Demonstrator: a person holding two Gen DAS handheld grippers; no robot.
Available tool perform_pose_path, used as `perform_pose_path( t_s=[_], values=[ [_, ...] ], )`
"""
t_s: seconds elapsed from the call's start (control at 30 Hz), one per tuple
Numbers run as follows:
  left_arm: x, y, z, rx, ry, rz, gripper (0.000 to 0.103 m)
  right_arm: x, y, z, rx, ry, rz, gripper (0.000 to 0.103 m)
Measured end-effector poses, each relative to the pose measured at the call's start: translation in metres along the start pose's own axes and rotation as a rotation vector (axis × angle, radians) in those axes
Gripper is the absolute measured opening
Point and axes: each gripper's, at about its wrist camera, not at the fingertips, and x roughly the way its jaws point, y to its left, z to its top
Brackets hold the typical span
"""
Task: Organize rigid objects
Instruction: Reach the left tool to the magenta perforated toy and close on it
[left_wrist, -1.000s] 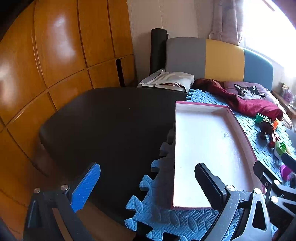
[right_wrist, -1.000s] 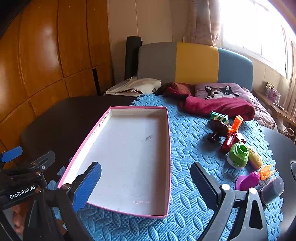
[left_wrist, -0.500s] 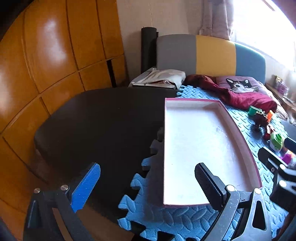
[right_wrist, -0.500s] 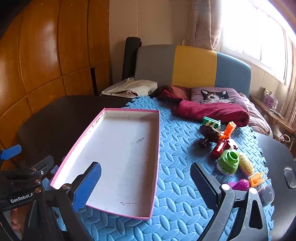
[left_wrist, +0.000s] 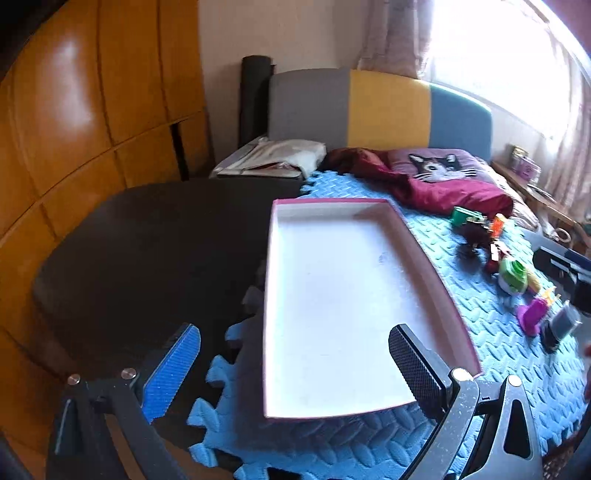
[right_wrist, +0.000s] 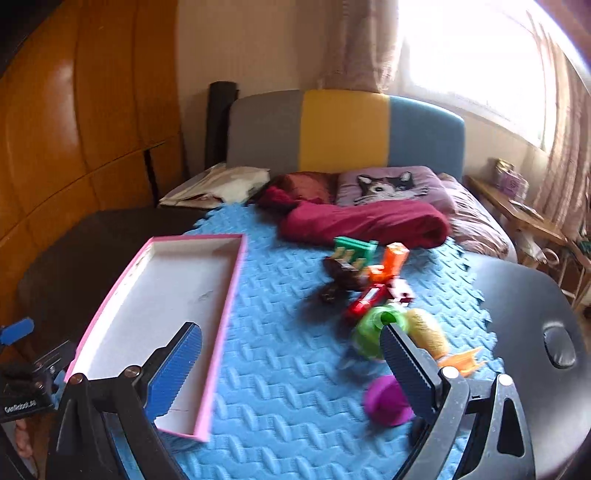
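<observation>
Toys (right_wrist: 384, 291): loose cluster at your 1 o'clock beside pink-rimmed tray (right_wrist: 229, 295). Right gripper (right_wrist: 291, 354) and left gripper (left_wrist: 295, 362) both wide apart, empty. Risk: your fingers may scatter the crowded neighbours.

- right gripper (right_wrist: 290, 363): right finger (right_wrist: 404, 363) covers part of green toy (right_wrist: 367, 332) and purple toy (right_wrist: 386, 404); both toys motion-blurred
- grey cylinder (left_wrist: 561, 326) blurred in left view, hidden in right view
- dark brown toy (left_wrist: 471, 240): shape unreadable
- left gripper (left_wrist: 295, 365) body cut off by bottom edge
</observation>
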Motion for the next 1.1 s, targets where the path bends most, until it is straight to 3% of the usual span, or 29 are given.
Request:
perform_pose_path(
  t_s=[0.13, 0.3, 0.5, 0.57, 0.73, 0.83, 0.97, 1.1],
  values=[
    [0.000, -0.014, 0.005, 0.059, -0.012, -0.049, 0.103, -0.005, -0.043, 0.005, 0.069, -0.005, -0.016, 0.099],
    [0.000, -0.036, 0.012, 0.105, -0.006, -0.188, 0.103, -0.006, -0.110, 0.008, 0.209, -0.013, -0.044, 0.099],
    [0.001, -0.080, 0.021, 0.186, 0.007, -0.330, 0.103, 0.001, -0.177, -0.016, 0.414, -0.017, -0.051, 0.099],
    [0.004, -0.098, 0.024, 0.217, 0.007, -0.376, 0.103, 0.006, -0.190, -0.024, 0.490, 0.023, -0.037, 0.099],
    [0.023, -0.144, 0.030, 0.286, 0.059, -0.433, 0.103, 0.003, -0.198, -0.025, 0.549, -0.003, 0.024, 0.099],
    [0.033, -0.176, 0.028, 0.348, 0.080, -0.443, 0.103, 0.002, -0.198, -0.024, 0.546, -0.004, 0.025, 0.099],
    [0.047, -0.209, 0.024, 0.395, 0.135, -0.511, 0.101, 0.002, -0.201, -0.025, 0.561, -0.012, 0.032, 0.099],
    [0.057, -0.238, 0.020, 0.462, 0.158, -0.556, 0.085, 0.000, -0.202, -0.024, 0.567, -0.025, 0.020, 0.099]
  ],
)
